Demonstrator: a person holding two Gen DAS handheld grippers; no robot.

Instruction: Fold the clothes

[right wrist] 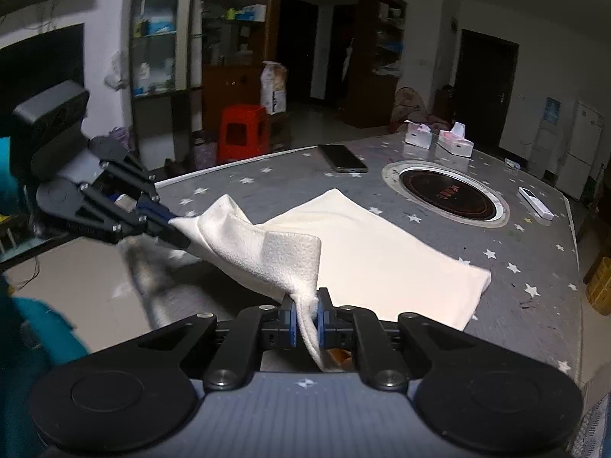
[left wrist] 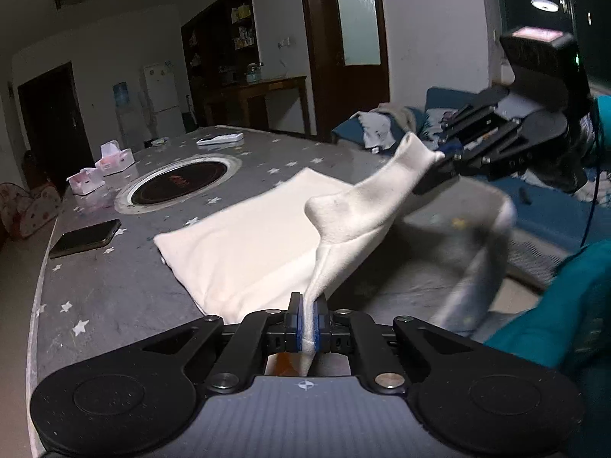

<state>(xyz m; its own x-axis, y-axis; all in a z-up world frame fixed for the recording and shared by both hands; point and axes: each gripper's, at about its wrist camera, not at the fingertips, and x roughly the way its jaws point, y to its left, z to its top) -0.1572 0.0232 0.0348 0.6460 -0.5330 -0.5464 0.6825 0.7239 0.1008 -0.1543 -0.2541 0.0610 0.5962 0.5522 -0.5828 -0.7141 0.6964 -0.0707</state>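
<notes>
Left wrist view first: looks about midway through a fold, judging from how things lie. Cream cloth [left wrist: 248, 244] mostly flat on the star-print table [left wrist: 114, 290], sitting just in front of the round burner [left wrist: 183, 183] set into the tabletop, with the near edge lifted clear of the surface. Far part already looks smooth and squared up, so probably 1 fold at least still to lay over and flatten. Can't tell how many layers are already stacked in there.

Left gripper [left wrist: 309, 320] clamped tight on 1 corner of the cloth, blue pads pinching the fabric with a strip poking out behind them. Right gripper [left wrist: 439, 162] up and off to the side, away from the burner, nipping the other raised corner.

Right wrist view backs that up: right gripper [right wrist: 307, 322] closed on a bunched tail of cloth, left gripper [right wrist: 173, 229] gripping the opposite corner, fabric sagging a bit between the 2.

Phone [right wrist: 343, 158] and tissue boxes [right wrist: 439, 137] near the burner, well apart from the cloth.
</notes>
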